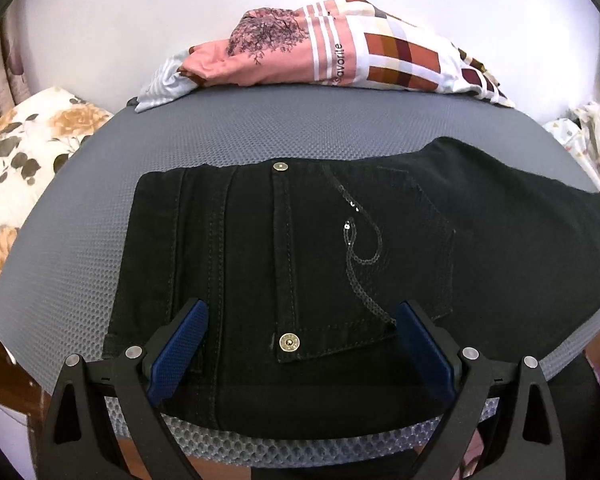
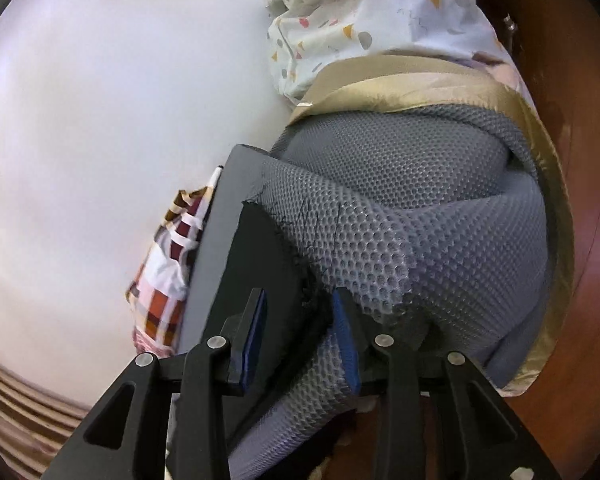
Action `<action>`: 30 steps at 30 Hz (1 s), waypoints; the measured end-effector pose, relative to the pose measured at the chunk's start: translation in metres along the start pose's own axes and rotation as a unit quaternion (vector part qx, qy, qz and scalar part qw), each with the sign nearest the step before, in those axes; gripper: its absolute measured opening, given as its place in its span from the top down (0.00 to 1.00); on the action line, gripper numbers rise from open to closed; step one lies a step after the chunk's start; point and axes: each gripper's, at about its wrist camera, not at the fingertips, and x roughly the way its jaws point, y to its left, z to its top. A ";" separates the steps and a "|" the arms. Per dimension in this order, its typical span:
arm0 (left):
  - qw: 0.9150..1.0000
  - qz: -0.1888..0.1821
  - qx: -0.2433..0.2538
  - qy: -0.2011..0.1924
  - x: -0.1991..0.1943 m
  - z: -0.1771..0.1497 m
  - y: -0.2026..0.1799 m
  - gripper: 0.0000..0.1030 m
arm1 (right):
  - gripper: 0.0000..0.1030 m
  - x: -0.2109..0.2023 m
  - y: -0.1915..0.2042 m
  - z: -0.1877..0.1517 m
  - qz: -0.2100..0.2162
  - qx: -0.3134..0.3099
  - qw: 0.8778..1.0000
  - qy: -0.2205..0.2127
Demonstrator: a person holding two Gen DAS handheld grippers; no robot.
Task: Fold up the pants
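Left wrist view: black pants (image 1: pixel 340 260) lie folded flat just ahead of the wide-open left gripper (image 1: pixel 300 344), while the narrowed right gripper (image 2: pixel 300 336) straddles their frayed hem, grip unclear—folds remain.

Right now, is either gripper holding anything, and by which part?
Left gripper: nothing, open over the black pants. Right gripper: frayed hem sits between its jaws; grip unclear.

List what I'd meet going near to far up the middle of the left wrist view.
Left gripper with its jaws wide, then black pants lying flat, then bare grey mesh mat, then pile of patterned clothes, then white wall.
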 end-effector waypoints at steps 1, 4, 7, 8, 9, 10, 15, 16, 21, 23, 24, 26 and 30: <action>1.000 0.001 -0.001 0.002 0.001 0.000 0.000 0.08 | 0.68 0.004 0.000 -0.003 0.010 0.005 1.000 0.007; 1.000 -0.003 -0.005 0.005 0.002 0.001 0.001 0.08 | 0.67 0.017 0.011 -0.011 0.016 -0.011 1.000 0.022; 1.000 -0.011 -0.014 0.006 0.002 0.001 0.004 0.08 | 0.73 0.027 0.018 -0.015 0.014 -0.019 0.999 0.023; 1.000 -0.014 -0.017 0.005 0.001 0.001 0.005 0.08 | 0.80 0.030 0.018 -0.014 0.007 -0.022 0.999 0.025; 1.000 -0.016 -0.020 0.005 0.001 0.001 0.006 0.08 | 0.83 0.032 0.018 -0.012 -0.004 -0.020 0.999 0.025; 1.000 -0.017 -0.022 0.006 0.002 0.001 0.006 0.08 | 0.87 0.033 0.018 -0.011 -0.011 -0.016 0.999 0.027; 1.000 -0.005 -0.014 0.011 0.004 0.001 0.003 0.08 | 0.94 0.035 0.018 -0.012 -0.026 -0.017 0.999 0.030; 1.000 0.003 -0.006 0.014 0.006 0.000 0.000 0.08 | 0.94 0.035 0.017 -0.012 -0.025 -0.015 0.999 0.029; 1.000 0.013 0.009 0.016 0.007 -0.001 -0.005 0.06 | 0.95 0.035 0.019 -0.011 -0.036 -0.023 0.998 0.037; 1.000 0.010 0.007 0.017 0.007 -0.001 -0.004 0.06 | 0.95 0.037 0.025 -0.009 -0.053 -0.030 0.997 0.042; 1.000 0.011 0.009 0.017 0.008 -0.001 -0.004 0.06 | 0.95 0.037 0.027 -0.008 -0.061 -0.031 0.997 0.044; 1.000 0.012 0.009 0.017 0.008 -0.001 -0.004 0.06 | 0.95 0.038 0.030 -0.007 -0.071 -0.034 0.996 0.046; 1.000 0.013 0.011 0.016 0.008 -0.001 -0.003 0.05 | 0.95 0.039 0.034 -0.006 -0.081 -0.039 0.995 0.049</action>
